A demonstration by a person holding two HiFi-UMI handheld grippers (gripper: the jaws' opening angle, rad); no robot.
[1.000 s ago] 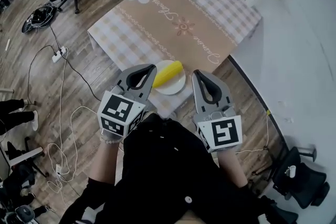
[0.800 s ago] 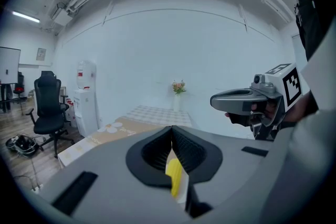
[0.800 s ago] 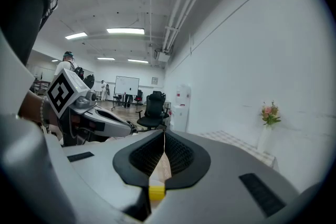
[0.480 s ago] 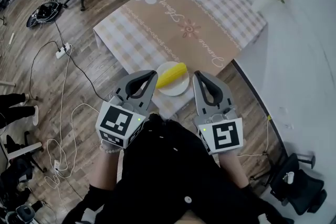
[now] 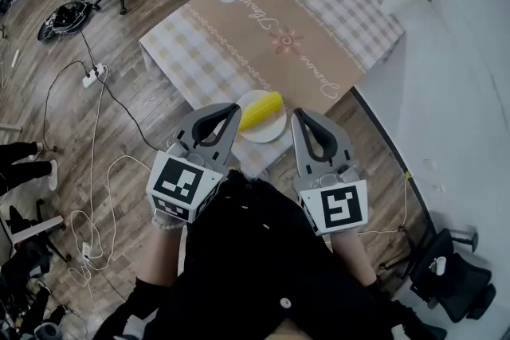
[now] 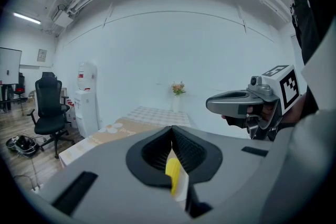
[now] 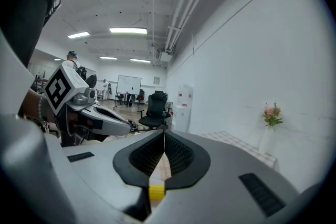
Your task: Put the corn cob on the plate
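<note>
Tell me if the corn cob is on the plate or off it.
On it. In the head view the corn cob lies across the white plate, resting on it, with plate rim showing around it.

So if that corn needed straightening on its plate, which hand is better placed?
Probably the left. The corn cob already lies on the plate, and in the head view the left gripper sits right by its near end. The right gripper stands just off the plate's other side. Both are shut.

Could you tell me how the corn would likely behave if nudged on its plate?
The corn looks round and elongated, so it would probably roll sideways. The plate seems shallow, so it might roll off.
</note>
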